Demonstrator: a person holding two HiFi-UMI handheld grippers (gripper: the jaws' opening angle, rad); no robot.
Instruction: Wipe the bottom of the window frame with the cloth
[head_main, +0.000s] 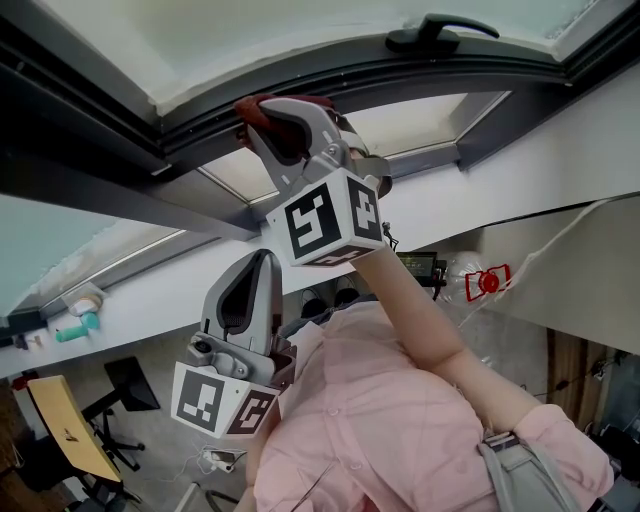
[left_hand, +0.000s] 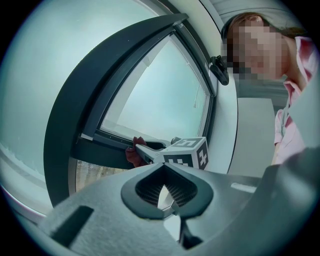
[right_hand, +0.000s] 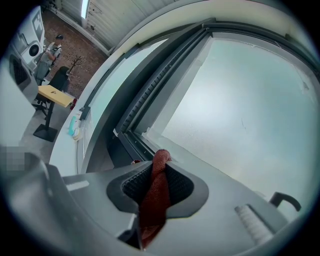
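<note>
A dark red cloth is bunched at the tips of my right gripper, which is shut on it and presses it against the dark grey window frame. In the right gripper view the cloth hangs between the jaws, its top touching the frame's ledge below the frosted pane. My left gripper is held lower, away from the frame, shut with nothing in it. From the left gripper view I see its jaws together, and beyond them the right gripper and cloth on the frame.
A black window handle sits on the frame to the right. A white sill carries a teal object. The person's pink sleeve fills the lower middle. A yellow desk and chairs stand below.
</note>
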